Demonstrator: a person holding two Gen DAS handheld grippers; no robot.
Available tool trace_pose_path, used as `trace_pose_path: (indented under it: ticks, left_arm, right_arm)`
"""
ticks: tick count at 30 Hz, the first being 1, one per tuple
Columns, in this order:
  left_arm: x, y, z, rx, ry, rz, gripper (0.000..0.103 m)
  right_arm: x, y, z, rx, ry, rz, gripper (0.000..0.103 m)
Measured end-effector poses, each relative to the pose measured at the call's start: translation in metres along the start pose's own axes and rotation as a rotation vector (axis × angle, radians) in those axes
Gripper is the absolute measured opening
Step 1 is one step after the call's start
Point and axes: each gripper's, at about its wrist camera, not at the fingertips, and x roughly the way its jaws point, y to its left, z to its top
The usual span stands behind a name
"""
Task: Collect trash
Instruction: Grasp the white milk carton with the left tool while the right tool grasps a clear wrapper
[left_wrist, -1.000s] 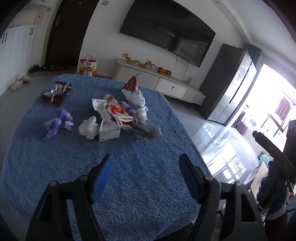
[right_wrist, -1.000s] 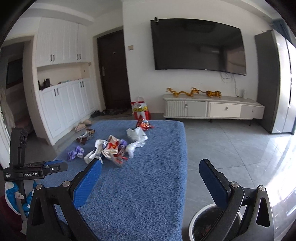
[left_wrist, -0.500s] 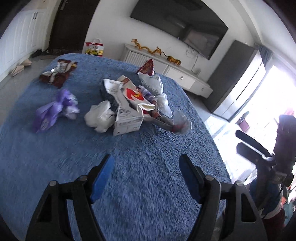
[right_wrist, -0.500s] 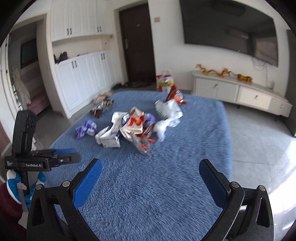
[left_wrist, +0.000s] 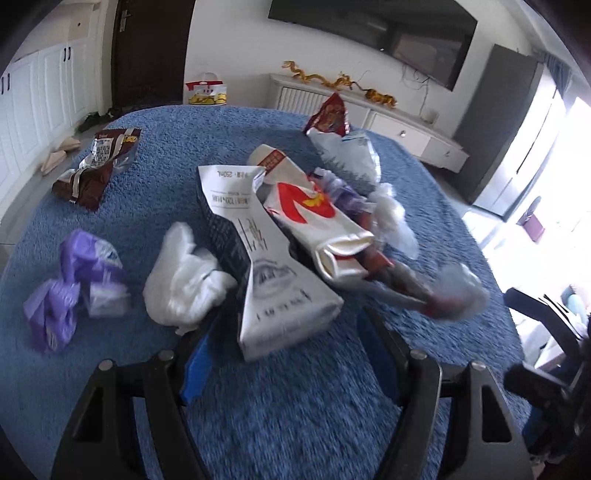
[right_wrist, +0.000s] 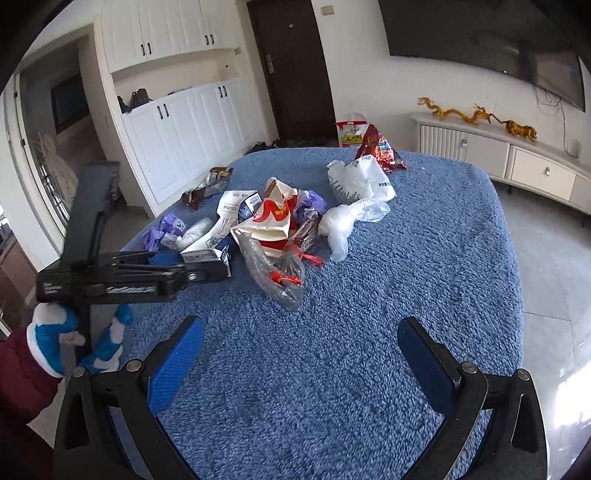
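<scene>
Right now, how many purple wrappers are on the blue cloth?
2 for sure: a crumpled purple wrapper at the pile's left edge, apart from the rest, and a second purple wrapper tucked in the pile's middle behind the red-and-white bag. More may be buried.

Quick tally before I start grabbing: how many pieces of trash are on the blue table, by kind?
Carton: 1
Paper bag: 1
Wrappers: 4 (brown wrapper, red wrapper, left purple wrapper, middle purple wrapper)
Plastic bags: 4 (crumpled bag, thin bag, printed bag, clear bag)
Total: 10, though overlaps may hide more.
</scene>
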Motion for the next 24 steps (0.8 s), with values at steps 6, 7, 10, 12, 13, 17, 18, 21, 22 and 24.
trace_pose_path:
  ticks: [6, 7, 10, 12, 13, 17, 18, 21, 22, 24]
  left_arm:
    - [0.01, 0.002, 0.007, -0.022, 0.008, 0.034, 0.071]
    - [0.011, 0.002, 0.007, -0.023, 0.008, 0.037, 0.071]
    - [0.011, 0.004, 0.007, -0.025, 0.005, 0.048, 0.063]
    - [0.01, 0.006, 0.007, -0.031, 0.001, 0.046, 0.052]
    - [0.01, 0.008, 0.006, -0.038, -0.001, 0.043, 0.049]
    - [0.006, 0.011, 0.004, -0.048, -0.004, 0.022, 0.049]
    - [0.004, 0.012, 0.003, -0.048, -0.005, 0.02, 0.049]
    - [-0.003, 0.013, -0.002, -0.067, -0.006, -0.016, 0.049]
    - [-0.006, 0.014, -0.003, -0.074, -0.007, -0.026, 0.049]
    - [-0.015, 0.015, -0.006, -0.095, -0.015, -0.058, 0.049]
  right_arm:
    - [0.015, 0.001, 0.01, -0.029, 0.001, 0.048, 0.098]
    - [0.018, 0.002, 0.012, -0.034, 0.002, 0.055, 0.095]
    - [0.029, 0.006, 0.017, -0.052, 0.014, 0.066, 0.086]
    - [0.037, 0.008, 0.02, -0.056, 0.027, 0.073, 0.077]
    - [0.04, 0.008, 0.021, -0.058, 0.031, 0.077, 0.071]
    - [0.051, 0.009, 0.023, -0.048, 0.056, 0.066, 0.028]
    - [0.052, 0.008, 0.022, -0.039, 0.061, 0.069, 0.021]
    - [0.051, 0.005, 0.02, -0.023, 0.072, 0.076, 0.013]
    - [0.049, 0.005, 0.018, -0.021, 0.073, 0.073, 0.012]
    - [0.043, 0.003, 0.016, -0.011, 0.072, 0.076, 0.01]
